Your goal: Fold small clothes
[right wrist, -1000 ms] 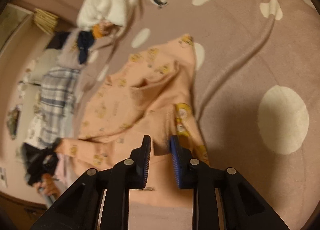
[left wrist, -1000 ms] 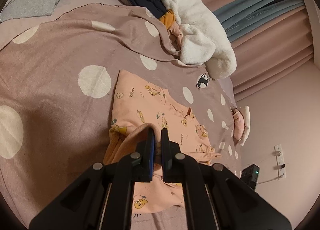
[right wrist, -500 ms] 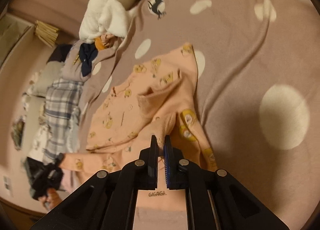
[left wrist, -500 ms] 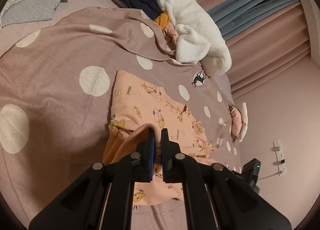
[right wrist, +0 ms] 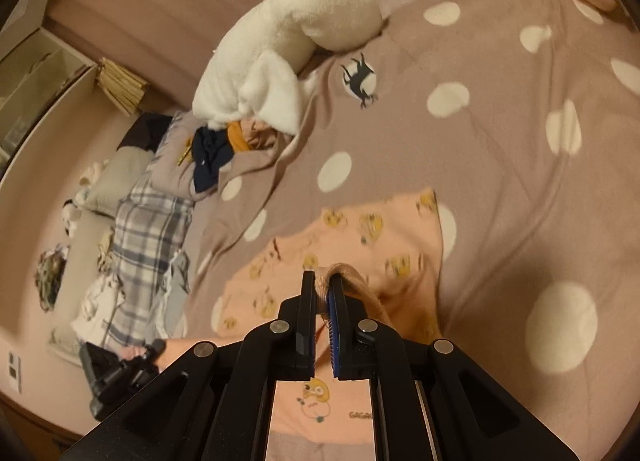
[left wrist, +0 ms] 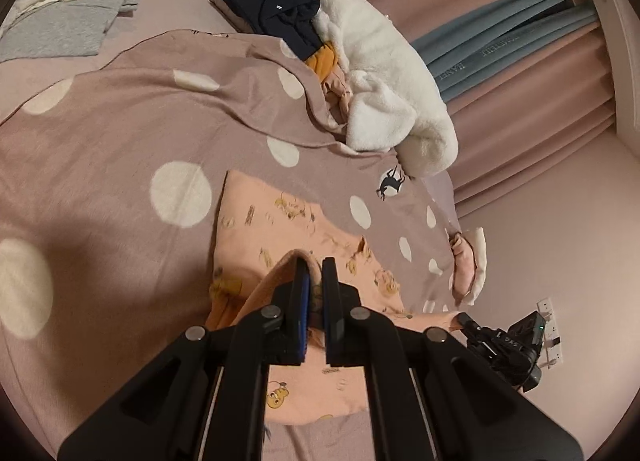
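Item: one small peach garment printed with yellow cartoon figures, lying partly spread on a mauve bedspread with large white dots; its near portion is raised off the spread, the far portion still flat. Left gripper: jaws drawn narrow and clamped on a raised fold of the peach garment, cloth showing between the pads and draping over the left finger. Right gripper: jaws likewise pinched together on a bunched edge of the same garment, which curls over the right finger; these jaws have just been closing and now grip the cloth. In the left wrist view the right gripper shows at lower right with a stretch of the garment drawn toward it; in the right wrist view the left gripper shows at lower left. Also present: a white fleece heaped at the far edge of the bedspread, touching a dark navy garment; folded grey clothes at far left; a plaid pillow; pink curtains beyond the bed.
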{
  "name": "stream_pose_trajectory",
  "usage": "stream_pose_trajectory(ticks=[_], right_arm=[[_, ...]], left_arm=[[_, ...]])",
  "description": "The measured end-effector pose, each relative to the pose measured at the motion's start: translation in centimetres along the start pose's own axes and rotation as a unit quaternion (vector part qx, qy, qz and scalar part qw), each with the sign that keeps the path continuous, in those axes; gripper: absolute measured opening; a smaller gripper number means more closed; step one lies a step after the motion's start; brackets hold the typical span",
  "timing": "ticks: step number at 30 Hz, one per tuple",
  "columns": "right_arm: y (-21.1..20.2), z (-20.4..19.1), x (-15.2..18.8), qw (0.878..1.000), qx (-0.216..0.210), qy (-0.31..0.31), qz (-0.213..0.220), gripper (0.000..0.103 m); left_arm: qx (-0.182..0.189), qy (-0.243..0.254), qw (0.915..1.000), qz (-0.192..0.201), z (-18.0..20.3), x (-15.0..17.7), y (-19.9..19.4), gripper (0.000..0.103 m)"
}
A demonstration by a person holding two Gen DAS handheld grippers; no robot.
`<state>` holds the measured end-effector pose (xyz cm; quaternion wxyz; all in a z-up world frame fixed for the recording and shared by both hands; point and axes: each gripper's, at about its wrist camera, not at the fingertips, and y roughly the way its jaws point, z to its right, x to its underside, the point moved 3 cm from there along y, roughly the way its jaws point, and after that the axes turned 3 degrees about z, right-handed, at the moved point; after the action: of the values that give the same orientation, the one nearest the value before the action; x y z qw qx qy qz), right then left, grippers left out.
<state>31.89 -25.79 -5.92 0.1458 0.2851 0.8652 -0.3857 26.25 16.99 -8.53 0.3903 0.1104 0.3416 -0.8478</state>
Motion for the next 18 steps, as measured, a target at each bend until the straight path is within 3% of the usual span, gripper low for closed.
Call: stream_pose_trajectory(ticks=[6, 12, 13, 15, 16, 17, 18], right_arm=[[2.7, 1.2, -3.2, 1.000, 0.007, 0.016, -0.008, 0.008], [7.0, 3.6, -3.9, 0.998, 0.044, 0.022, -0.043, 0.008], [7.6, 4.0, -4.0, 0.998, 0.046, 0.024, -0.047, 0.008], [8.9, 5.3, -3.9, 0.996, 0.064, 0.040, -0.056, 0.013], [8.9, 5.7, -3.9, 0.995, 0.070, 0.044, -0.059, 0.028], [8.9, 6.3, -3.8, 0.994, 0.077, 0.049, -0.057, 0.050], [8.6, 6.7, -3.8, 0.994, 0.078, 0.051, -0.051, 0.061]], left_arm=[[-0.043, -0.004, 0.9991, -0.008, -1.4, -3.2, 4.5, 0.003], [-0.113, -0.004, 0.9932, -0.029, -3.7, -4.2, 10.5, 0.005], [-0.134, -0.004, 0.9906, -0.025, -4.2, -4.2, 11.1, 0.010], [-0.166, -0.018, 0.9857, -0.022, -5.3, -4.1, 11.5, 0.033], [-0.168, -0.028, 0.9853, -0.012, -5.7, -4.0, 11.2, 0.066], [-0.165, -0.034, 0.9857, 0.001, -5.9, -4.0, 10.9, 0.088], [-0.161, -0.035, 0.9861, 0.022, -6.0, -4.1, 10.1, 0.090]])
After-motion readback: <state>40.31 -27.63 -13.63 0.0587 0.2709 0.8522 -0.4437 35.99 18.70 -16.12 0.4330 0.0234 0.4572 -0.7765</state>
